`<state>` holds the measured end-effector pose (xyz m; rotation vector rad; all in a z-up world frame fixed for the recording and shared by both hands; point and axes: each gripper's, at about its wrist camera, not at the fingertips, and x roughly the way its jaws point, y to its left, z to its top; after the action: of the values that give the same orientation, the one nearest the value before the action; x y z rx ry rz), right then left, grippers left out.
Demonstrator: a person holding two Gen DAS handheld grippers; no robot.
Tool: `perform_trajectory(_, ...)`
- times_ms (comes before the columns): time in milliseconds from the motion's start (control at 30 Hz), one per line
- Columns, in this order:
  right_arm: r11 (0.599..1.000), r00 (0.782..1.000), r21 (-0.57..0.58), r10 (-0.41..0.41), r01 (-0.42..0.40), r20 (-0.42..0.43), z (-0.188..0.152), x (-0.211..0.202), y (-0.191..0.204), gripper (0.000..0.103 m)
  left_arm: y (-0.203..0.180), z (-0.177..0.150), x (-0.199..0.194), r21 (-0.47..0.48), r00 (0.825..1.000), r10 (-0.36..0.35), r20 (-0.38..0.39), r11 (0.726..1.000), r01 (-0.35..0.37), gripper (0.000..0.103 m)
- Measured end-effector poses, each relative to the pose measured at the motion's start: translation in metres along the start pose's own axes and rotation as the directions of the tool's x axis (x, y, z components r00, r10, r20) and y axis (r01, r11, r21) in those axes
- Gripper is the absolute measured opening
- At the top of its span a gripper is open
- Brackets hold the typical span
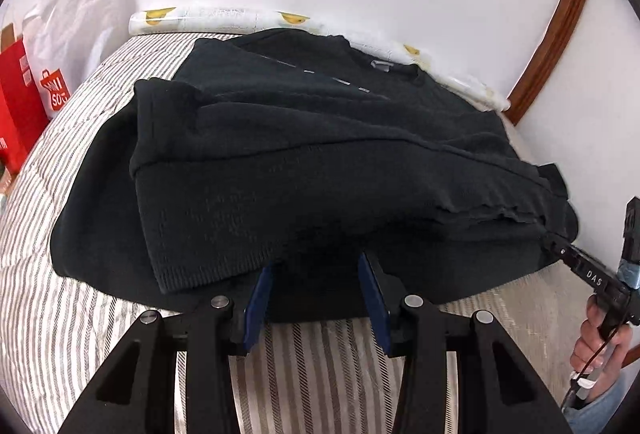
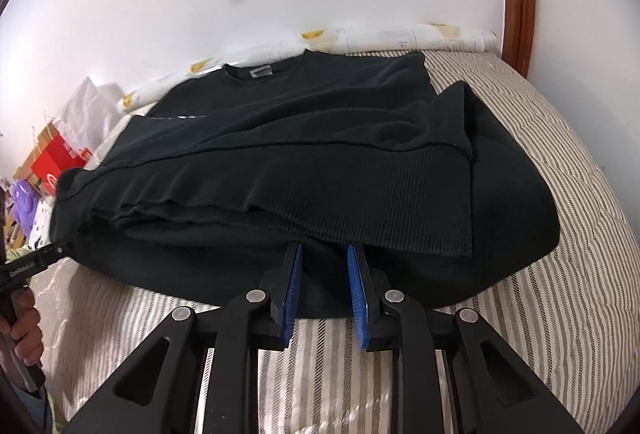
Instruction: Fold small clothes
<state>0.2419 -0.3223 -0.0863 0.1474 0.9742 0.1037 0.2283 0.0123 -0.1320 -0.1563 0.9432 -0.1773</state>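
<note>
A black knit sweater (image 1: pixel 320 154) (image 2: pixel 280 162) lies on the striped bed (image 1: pixel 60 314) (image 2: pixel 560 274), collar toward the wall, with its sides and a ribbed-cuff sleeve folded in across the body. My left gripper (image 1: pixel 316 266) sits at the near hem, with black cloth filling the gap between its blue pads and its tips hidden under the fold. In the right wrist view it (image 2: pixel 60 248) bites the hem's left end. My right gripper (image 2: pixel 324 254) pinches the same hem further right, pads closer together. The left wrist view shows it (image 1: pixel 550 240) with wrinkles running to its tip.
A patterned white roll (image 1: pixel 192 19) lies along the wall behind the bed. Red and white shopping bags (image 1: pixel 56 90) stand at the left. A wooden door frame (image 1: pixel 560 18) rises at the right. A hand (image 1: pixel 596 338) holds the right tool.
</note>
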Motion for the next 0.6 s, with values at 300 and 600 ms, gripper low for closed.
perform_trajectory(300, 0.998, 0.998, -0.032, -0.056, 0.056, -0.006, 0.002, 0.02, 0.003, 0.023, -0.011, 0.004, 0.009, 0.052, 0.995, 0.092, 0.043, 0.994, -0.094, 0.041)
perform_trajectory(600, 0.996, 0.997, -0.066, -0.064, 0.066, 0.044, 0.02, 0.017, 0.008, 0.023, -0.004, 0.028, -0.003, 0.03, 0.99, 0.053, 0.131, 0.998, -0.057, 0.041)
